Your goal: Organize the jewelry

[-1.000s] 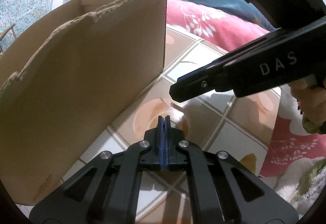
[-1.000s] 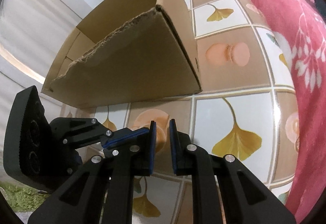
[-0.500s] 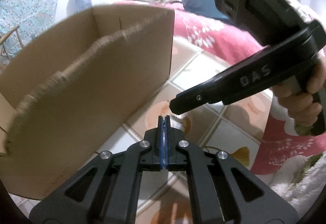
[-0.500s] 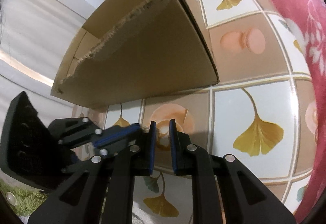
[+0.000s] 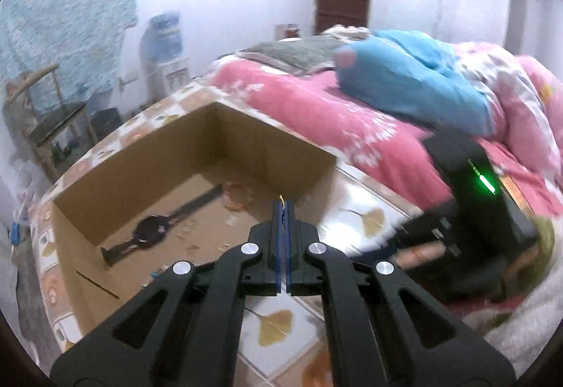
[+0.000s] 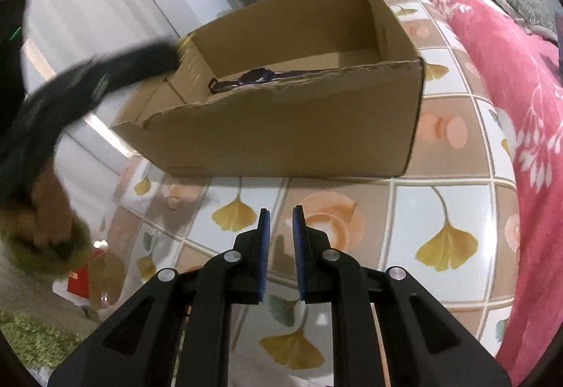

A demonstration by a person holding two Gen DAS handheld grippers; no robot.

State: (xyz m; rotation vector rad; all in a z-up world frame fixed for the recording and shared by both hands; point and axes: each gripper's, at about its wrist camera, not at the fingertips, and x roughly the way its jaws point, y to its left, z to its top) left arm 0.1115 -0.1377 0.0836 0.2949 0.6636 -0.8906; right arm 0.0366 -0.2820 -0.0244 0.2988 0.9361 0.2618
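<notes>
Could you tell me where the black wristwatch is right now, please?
In the left wrist view, the black wristwatch lies flat on the floor of the cardboard box, left of the tongs.

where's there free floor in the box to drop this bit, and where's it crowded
Free: the cardboard box floor in its far corner and along the right-hand wall, beyond the dark wristwatch. Crowded: the middle, where the watch lies diagonally with small pale bits around it. The left gripper, shut on something thin and yellowish, is above the near-right rim.
</notes>
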